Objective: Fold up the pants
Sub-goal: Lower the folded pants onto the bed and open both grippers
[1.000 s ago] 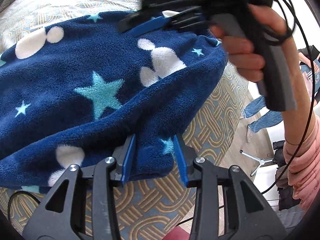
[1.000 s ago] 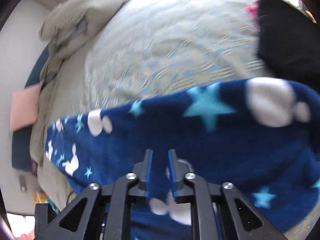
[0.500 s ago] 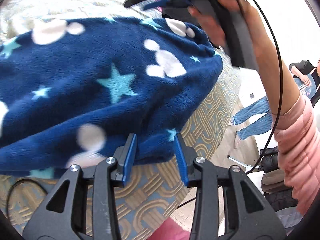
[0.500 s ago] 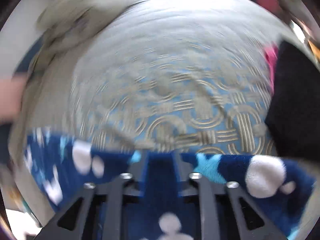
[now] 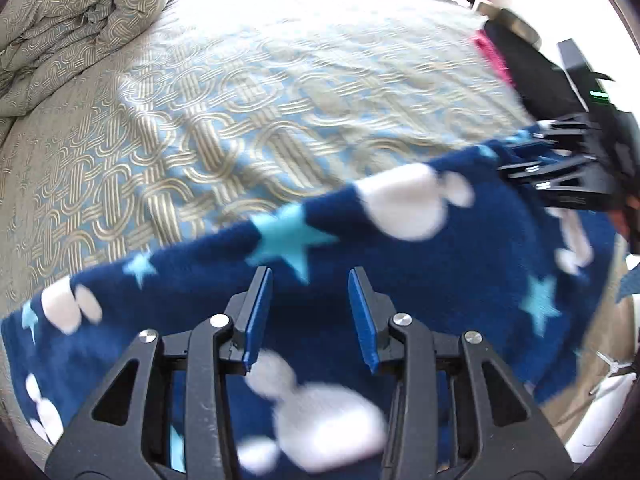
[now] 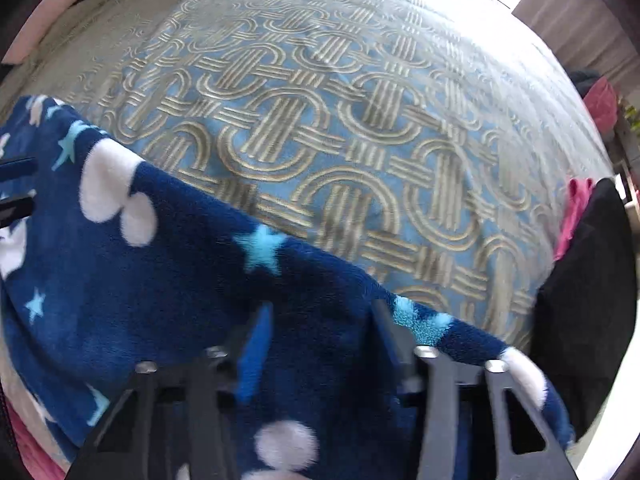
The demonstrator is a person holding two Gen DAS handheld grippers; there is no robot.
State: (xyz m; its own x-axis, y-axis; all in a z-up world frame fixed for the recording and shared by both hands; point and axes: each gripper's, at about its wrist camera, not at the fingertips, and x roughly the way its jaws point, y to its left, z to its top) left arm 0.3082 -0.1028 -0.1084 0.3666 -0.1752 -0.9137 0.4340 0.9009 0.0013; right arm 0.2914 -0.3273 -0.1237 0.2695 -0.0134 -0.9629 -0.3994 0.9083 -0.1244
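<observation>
Since a second ago the right tool has been opened off the pants, now draped across the lower frame on the bed, the left tool likewise apart, so a fold appears laid.

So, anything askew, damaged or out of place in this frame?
Nothing stands out. The navy fleece pants with stars lie across the patterned blue-and-tan bedspread. A rolled matching quilt and some black and pink clothing sit at the bed's edges.
</observation>
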